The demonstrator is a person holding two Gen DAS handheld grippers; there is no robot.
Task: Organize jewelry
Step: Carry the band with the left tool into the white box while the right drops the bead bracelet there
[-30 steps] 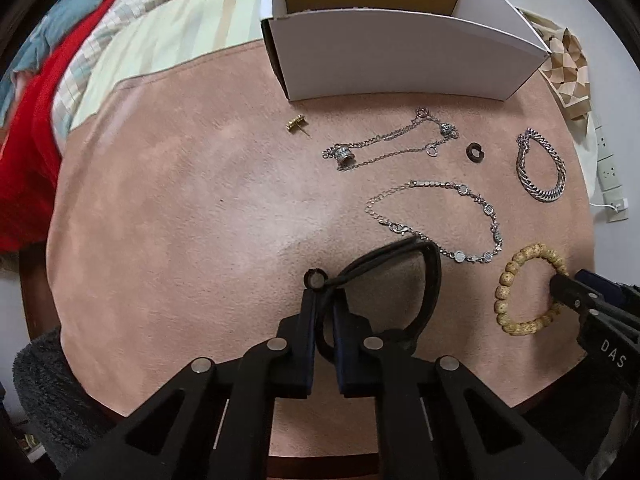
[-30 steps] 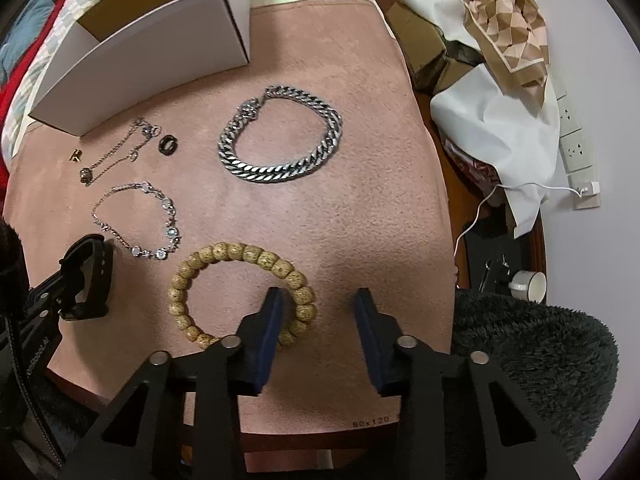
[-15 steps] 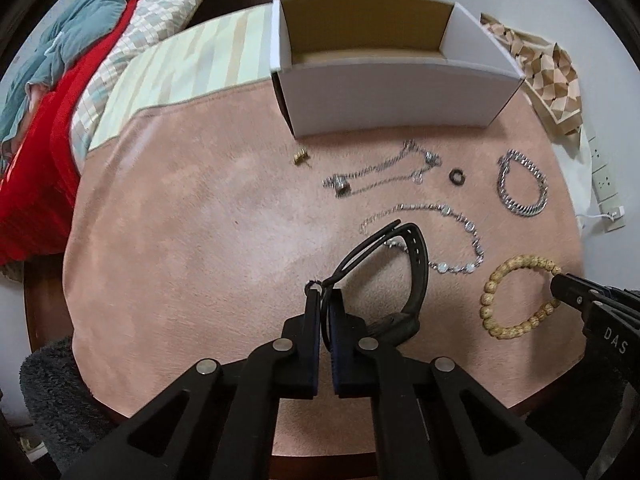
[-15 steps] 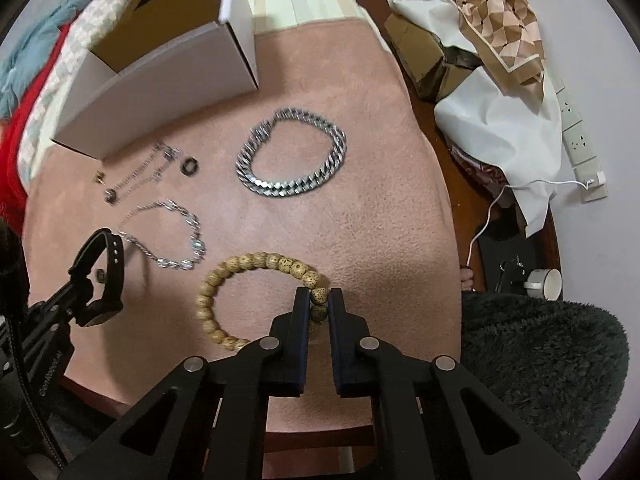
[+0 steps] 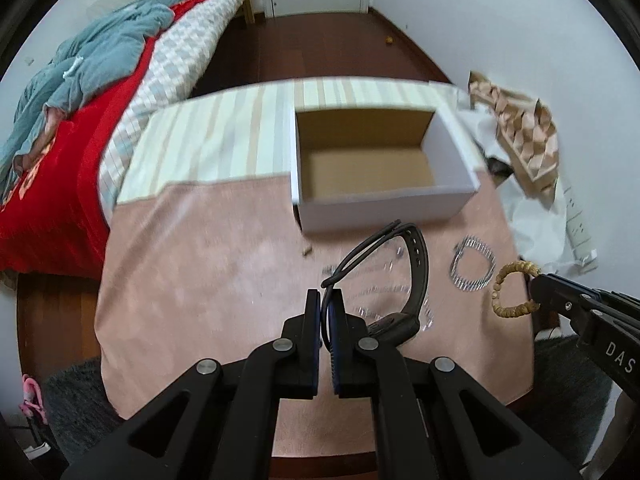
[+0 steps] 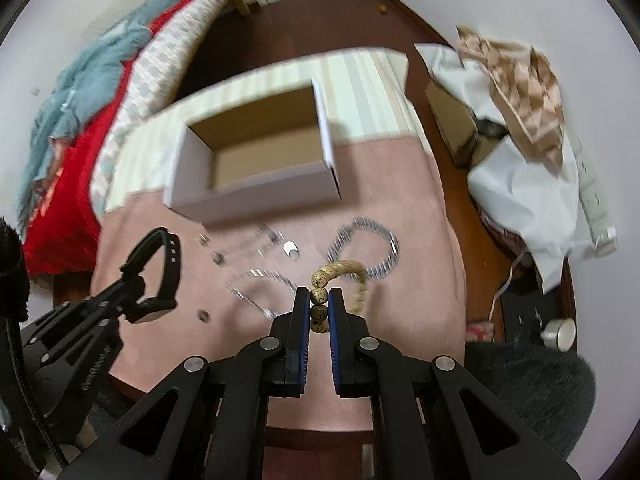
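My left gripper (image 5: pixel 325 298) is shut on the strap of a black watch (image 5: pixel 416 264) and holds it in the air above the pink mat; the watch also shows in the right wrist view (image 6: pixel 164 268). My right gripper (image 6: pixel 319 300) is shut on a wooden bead bracelet (image 6: pixel 344 270), lifted off the mat; the bracelet also shows in the left wrist view (image 5: pixel 514 290). An open white box (image 5: pixel 384 168) with a brown inside stands at the back of the mat; it also shows in the right wrist view (image 6: pixel 256 160). A thick silver chain bracelet (image 5: pixel 472 270), thin chains (image 6: pixel 256 280) and a small ring (image 6: pixel 291 249) lie blurred on the mat.
A bed with red and blue-grey bedding (image 5: pixel 80 128) is at the left. Crumpled white and patterned paper (image 6: pixel 520 120) and a power strip (image 5: pixel 578 232) lie at the right. A small gold piece (image 5: pixel 307 251) lies left of the chains.
Both grippers have risen well above the mat with their loads: the watch and the bead bracelet are now in the air. The views are blurred from motion and show into the box.
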